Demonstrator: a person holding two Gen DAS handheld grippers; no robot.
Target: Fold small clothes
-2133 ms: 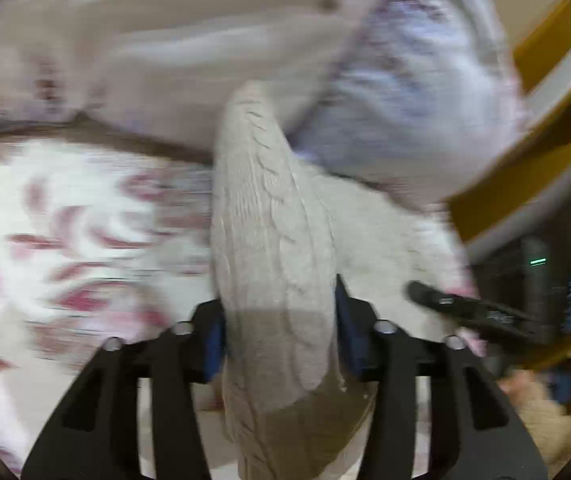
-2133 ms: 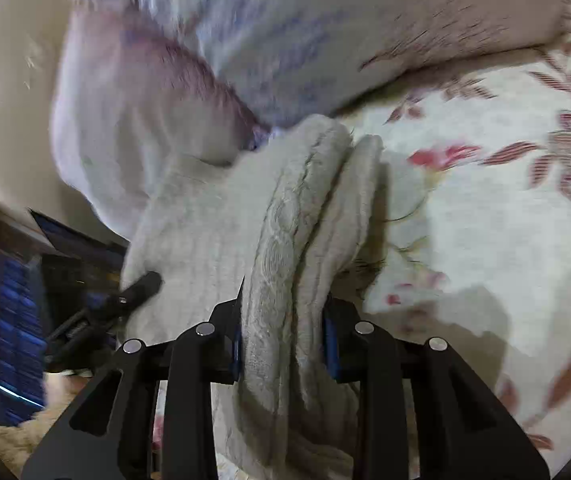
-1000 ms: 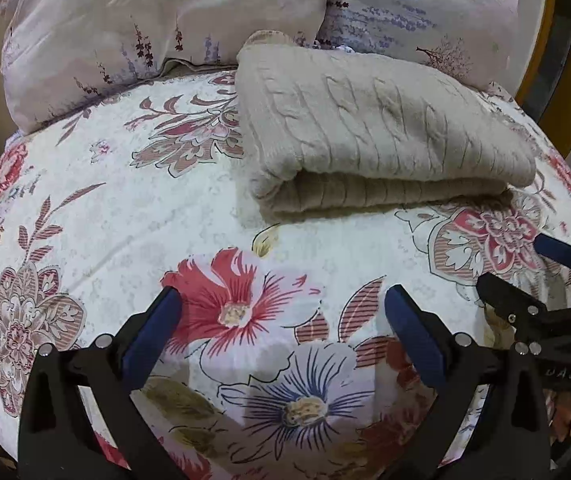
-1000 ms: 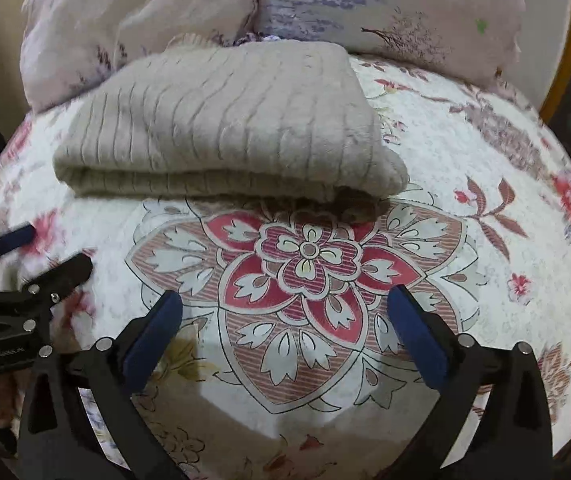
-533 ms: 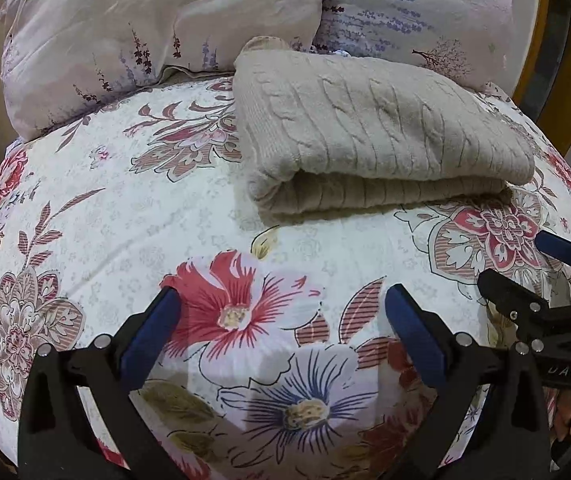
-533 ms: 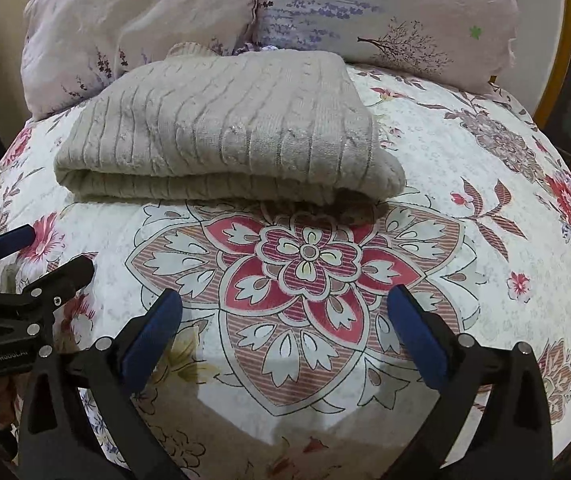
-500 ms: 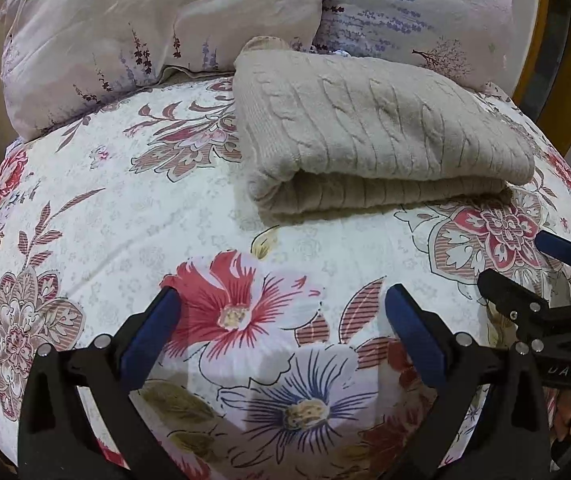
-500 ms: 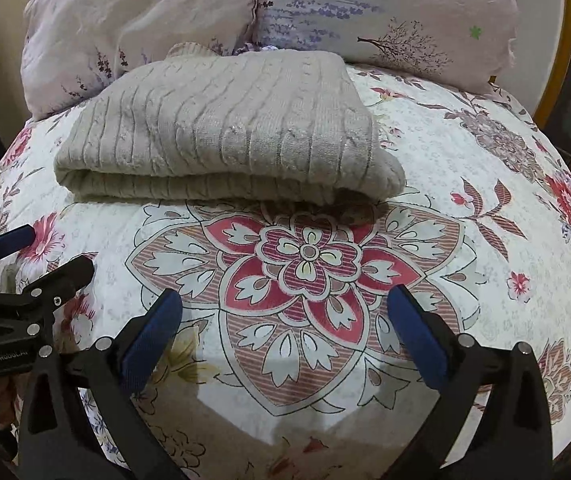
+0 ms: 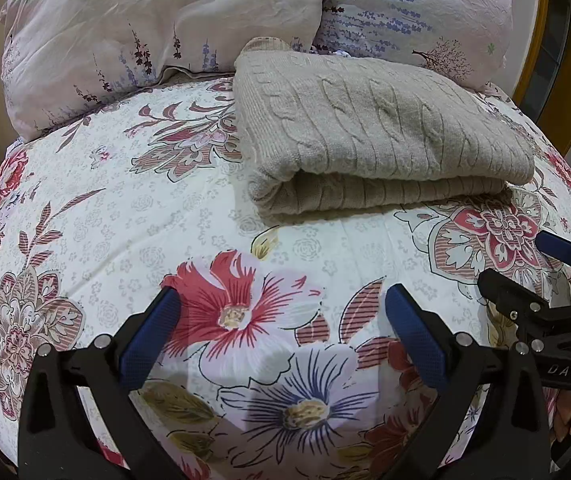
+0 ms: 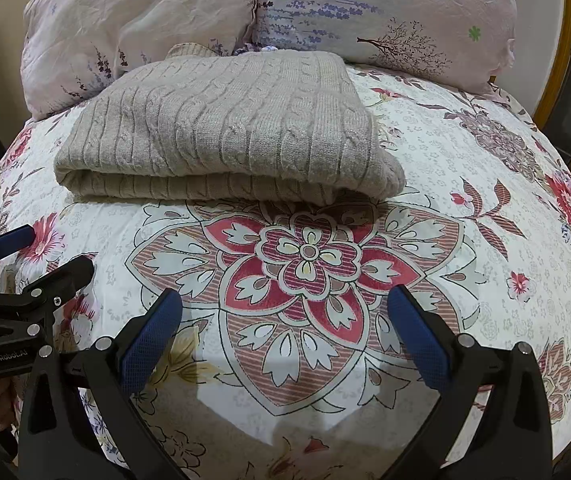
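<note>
Floral-print bedspread [image 9: 133, 216] below both grippers; folded beige cable-knit sweater [image 9: 365, 136] ahead, untouched. Left gripper [image 9: 281, 332], right gripper [image 10: 285, 332] spread wide, empty. Risk: careless regrasp unrolls fold.

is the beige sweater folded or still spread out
Folded. The beige sweater lies as a compact stack on the bedspread, layered edges along its near side; neither claw touches it.

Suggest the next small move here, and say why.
Probably none on this piece: draw both back. The beige sweater lies folded on the floral bedspread, and the left hand-held gripper and right hand-held gripper are open, clear of it.
</note>
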